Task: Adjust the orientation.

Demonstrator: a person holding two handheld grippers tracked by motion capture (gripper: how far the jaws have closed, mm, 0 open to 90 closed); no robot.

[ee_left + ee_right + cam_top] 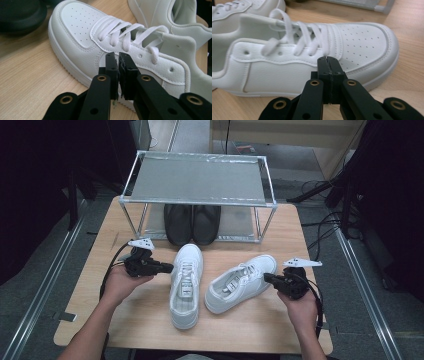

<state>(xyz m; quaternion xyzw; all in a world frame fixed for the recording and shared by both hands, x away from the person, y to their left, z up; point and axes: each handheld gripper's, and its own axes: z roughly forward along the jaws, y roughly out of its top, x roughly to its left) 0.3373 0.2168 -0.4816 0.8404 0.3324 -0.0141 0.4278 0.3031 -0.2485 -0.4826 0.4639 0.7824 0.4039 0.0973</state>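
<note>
Two white sneakers lie on the wooden table (150, 320). The left sneaker (186, 285) points away from me; the right sneaker (240, 282) lies at an angle, toe to the upper right. My left gripper (167, 267) sits just left of the left sneaker (100, 47), jaws shut with nothing between them, tips at the shoe's side. My right gripper (267, 278) sits just right of the right sneaker (312, 57), jaws shut and empty, tips close to its side panel.
A metal-framed shoe rack (200, 180) stands at the table's far side. A pair of black shoes (192, 222) rests on its lower shelf. The rack's top shelf is bare. Cables trail from both grippers toward the table's front.
</note>
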